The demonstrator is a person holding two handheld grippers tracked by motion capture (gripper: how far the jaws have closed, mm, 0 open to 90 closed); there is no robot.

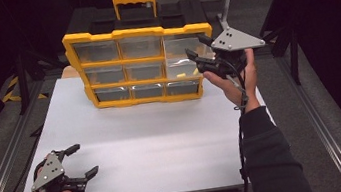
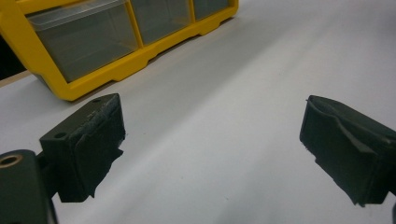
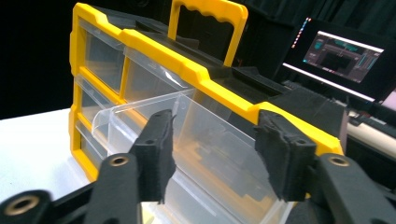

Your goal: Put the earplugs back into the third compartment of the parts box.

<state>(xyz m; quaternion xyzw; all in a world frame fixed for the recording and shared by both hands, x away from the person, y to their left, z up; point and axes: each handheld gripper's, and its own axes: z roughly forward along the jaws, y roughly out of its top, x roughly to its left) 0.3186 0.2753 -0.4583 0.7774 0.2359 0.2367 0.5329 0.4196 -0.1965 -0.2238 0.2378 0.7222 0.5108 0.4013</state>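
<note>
My right gripper (image 1: 199, 54) is at the top right corner of the yellow organizer (image 1: 99, 37), which stands at the far side of the white board (image 1: 165, 142). Its jaws sit either side of a clear drawer (image 3: 205, 135) that is pulled partway out of the organizer; I cannot tell whether they grip it. My left gripper (image 1: 79, 162) rests near the board's front left corner, well apart from the organizer, jaws spread wide with nothing between them.

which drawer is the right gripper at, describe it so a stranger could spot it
Find the yellow drawer cabinet standing at the far edge of the white table. Go to its top row, right end: the clear drawer there is the only one pulled out, with the right gripper at its front.
</note>
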